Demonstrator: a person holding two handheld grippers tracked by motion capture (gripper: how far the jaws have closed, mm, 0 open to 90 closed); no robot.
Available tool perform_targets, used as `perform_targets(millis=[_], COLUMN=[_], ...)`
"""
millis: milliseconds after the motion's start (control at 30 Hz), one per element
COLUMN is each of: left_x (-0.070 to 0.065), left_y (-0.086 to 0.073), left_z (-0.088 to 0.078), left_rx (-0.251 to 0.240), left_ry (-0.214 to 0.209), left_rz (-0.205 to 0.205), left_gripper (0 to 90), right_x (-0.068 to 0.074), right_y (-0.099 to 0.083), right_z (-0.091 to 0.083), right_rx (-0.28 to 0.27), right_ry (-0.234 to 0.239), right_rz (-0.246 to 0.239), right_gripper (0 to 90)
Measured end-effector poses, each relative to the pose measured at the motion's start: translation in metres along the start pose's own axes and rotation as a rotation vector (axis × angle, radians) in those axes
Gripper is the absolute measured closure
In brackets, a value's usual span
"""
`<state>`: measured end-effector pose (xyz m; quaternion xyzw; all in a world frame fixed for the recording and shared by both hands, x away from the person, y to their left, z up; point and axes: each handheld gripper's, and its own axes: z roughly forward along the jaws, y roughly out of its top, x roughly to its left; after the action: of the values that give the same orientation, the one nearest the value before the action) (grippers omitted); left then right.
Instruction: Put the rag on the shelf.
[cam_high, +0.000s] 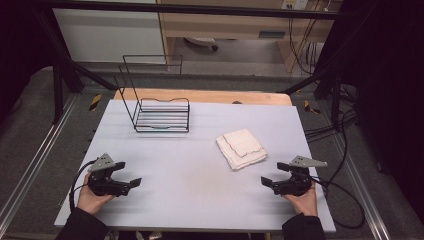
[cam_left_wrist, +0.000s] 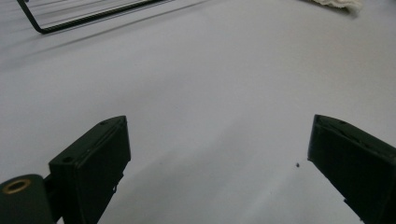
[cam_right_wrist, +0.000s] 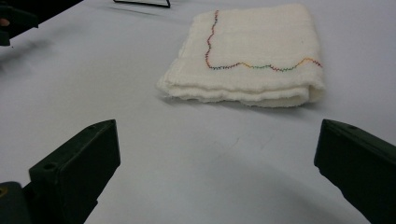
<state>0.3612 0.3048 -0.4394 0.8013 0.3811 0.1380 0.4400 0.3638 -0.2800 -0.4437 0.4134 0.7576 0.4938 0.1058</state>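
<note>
The folded cream cloth with wavy coloured stitching (cam_high: 241, 148) lies flat on the pale grey surface (cam_high: 190, 190), at about eleven o'clock from the right claw (cam_high: 269, 183), probably nearer it than the left claw (cam_high: 131, 183). Both claws' jaws stand apart, empty.

Left claw (cam_left_wrist: 217, 163) wide apart over table (cam_left_wrist: 210, 84) (wire rack (cam_left_wrist: 88, 16) top-left, cloth (cam_left_wrist: 336, 3) top-right).

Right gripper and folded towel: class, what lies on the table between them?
Nothing: in the right gripper view, bare table runs from the right gripper to the folded towel.
</note>
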Motion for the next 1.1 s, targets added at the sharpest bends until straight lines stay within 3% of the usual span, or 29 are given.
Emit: perform_targets(millis=[500,1100], left_x=[0.0,0.0], left_y=[-0.001,0.0], left_z=[0.0,0.001], left_rx=[-0.006,0.001], left_ry=[0.003,0.017], left_rz=[-0.009,-0.012], left_gripper=[6.1,6.2], right_x=[0.008,0.037], right_y=[0.005,0.026], right_z=[0.006,0.04], right_rx=[0.019,0.056], right_ry=[-0.021,-0.066], right_rz=[-0.005,-0.049], right_gripper=[0.9,5.2])
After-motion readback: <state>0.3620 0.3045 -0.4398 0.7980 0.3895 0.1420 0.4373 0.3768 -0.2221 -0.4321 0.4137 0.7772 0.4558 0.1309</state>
